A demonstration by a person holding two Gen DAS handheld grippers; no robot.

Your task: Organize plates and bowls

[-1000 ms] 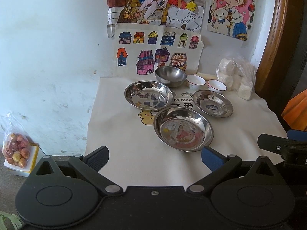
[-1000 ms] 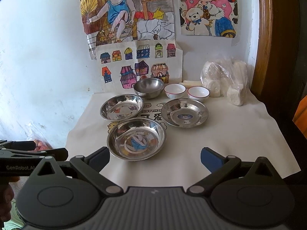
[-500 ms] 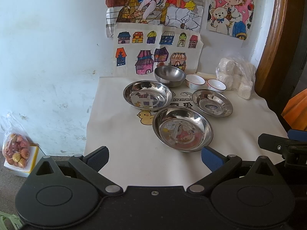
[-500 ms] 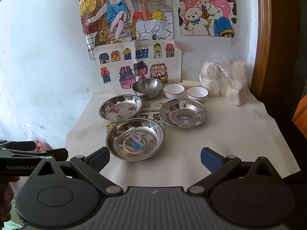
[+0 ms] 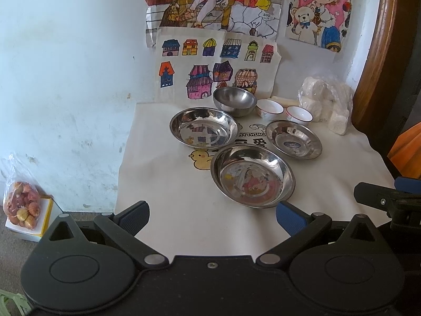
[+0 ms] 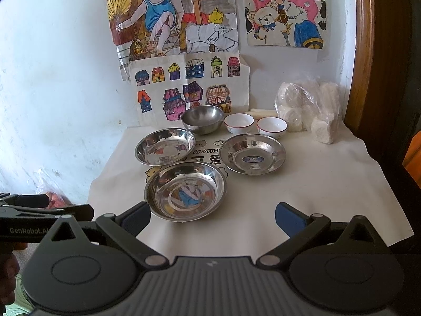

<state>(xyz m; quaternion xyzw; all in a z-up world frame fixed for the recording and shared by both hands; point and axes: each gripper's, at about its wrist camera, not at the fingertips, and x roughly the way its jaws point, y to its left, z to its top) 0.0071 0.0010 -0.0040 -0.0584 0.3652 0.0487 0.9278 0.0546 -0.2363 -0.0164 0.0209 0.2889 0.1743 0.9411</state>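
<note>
Glossy metal plates (image 6: 185, 191), matt cloth table cover (image 6: 302, 189), rough painted wall (image 6: 52, 92).

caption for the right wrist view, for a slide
Open right gripper faces three steel plates, a steel bowl and two white bowls.

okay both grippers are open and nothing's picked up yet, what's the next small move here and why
Probably ease the left gripper forward onto the near rim of the closest shiny steel plate. Both it and the right gripper hang open and empty short of the dishes, and that plate lies nearest, apart from the other wide steel plate and the flat-rimmed steel dish, so stacking could start there.
</note>
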